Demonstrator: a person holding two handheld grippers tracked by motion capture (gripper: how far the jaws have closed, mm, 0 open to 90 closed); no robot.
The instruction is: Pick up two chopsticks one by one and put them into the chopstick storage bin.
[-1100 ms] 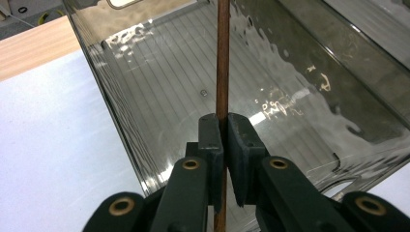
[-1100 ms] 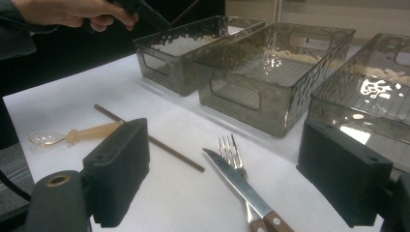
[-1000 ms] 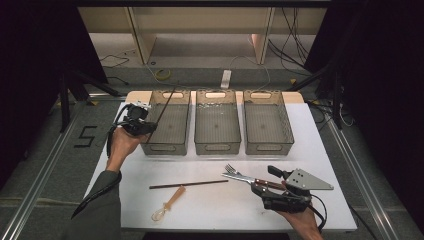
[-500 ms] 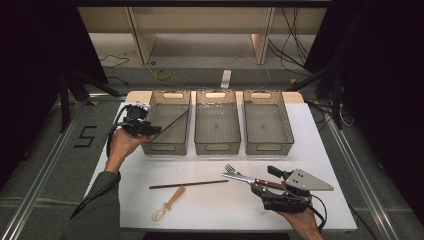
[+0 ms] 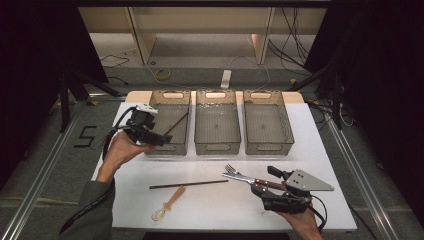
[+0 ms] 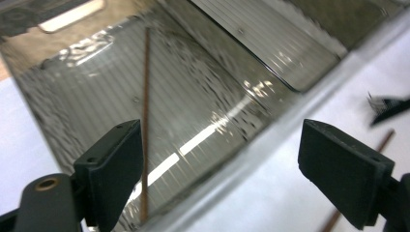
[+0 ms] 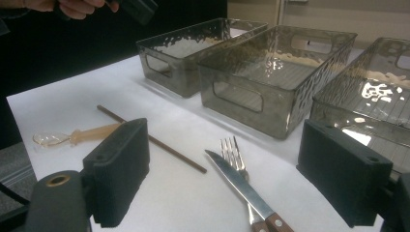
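Left tool (image 5: 159,138) sits in the left-middle of the high view, held in a raised hand (image 5: 122,150), forearm and grey sleeve running down to the bottom-left corner. Its jaws have just been opening and stand wide, nothing pressed between the pads. Right tool (image 5: 270,180) sits lower right, hand (image 5: 300,225) coming in from the bottom edge, jaws pointing toward the frame's centre and spread wide apart, gripping nothing.
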